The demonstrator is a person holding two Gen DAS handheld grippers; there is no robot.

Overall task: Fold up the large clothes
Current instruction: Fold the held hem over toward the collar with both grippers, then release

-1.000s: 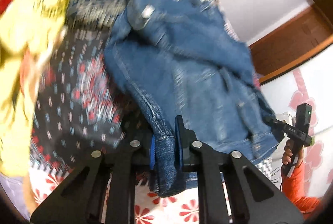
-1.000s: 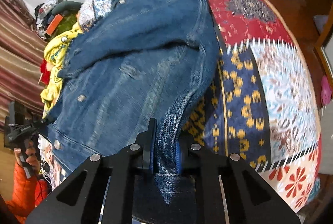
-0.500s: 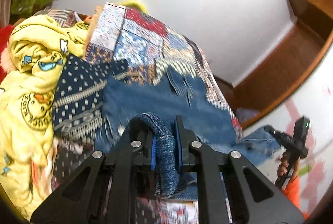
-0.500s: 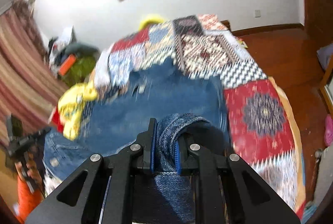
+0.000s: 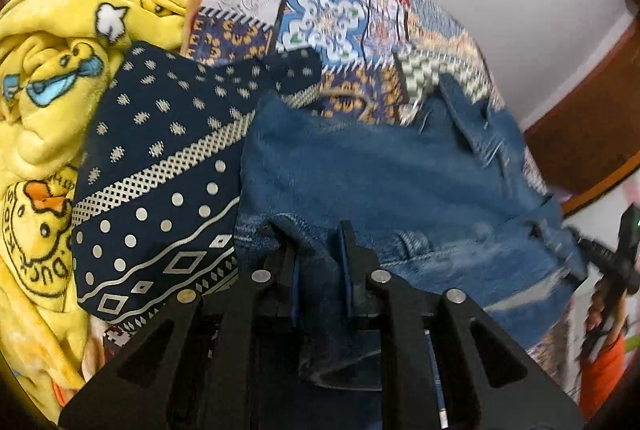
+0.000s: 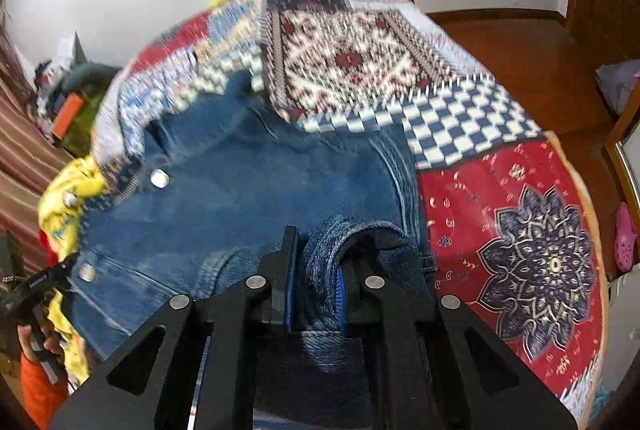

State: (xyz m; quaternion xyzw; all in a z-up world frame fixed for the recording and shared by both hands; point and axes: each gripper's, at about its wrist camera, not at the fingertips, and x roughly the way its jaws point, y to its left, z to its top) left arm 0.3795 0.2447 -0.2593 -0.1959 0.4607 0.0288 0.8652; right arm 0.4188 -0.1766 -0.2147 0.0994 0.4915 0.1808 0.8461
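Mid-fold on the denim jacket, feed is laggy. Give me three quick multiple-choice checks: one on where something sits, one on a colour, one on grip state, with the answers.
1. In the left wrist view, the yellow duck-print blanket lies where relative to the denim jacket?
A. left of it
B. on top of it
C. right of it

2. What colour is the quilt patch right of the jacket in the right wrist view?
A. green
B. red
C. plain white

3. What are the two grippers doing?
A. both open
B. only the right holds denim
C. both shut on denim

Answers: 1 A, the blanket fills the left edge. 2 B, a red patch with a dark medallion. 3 C, denim is pinched in the left gripper and the right gripper.
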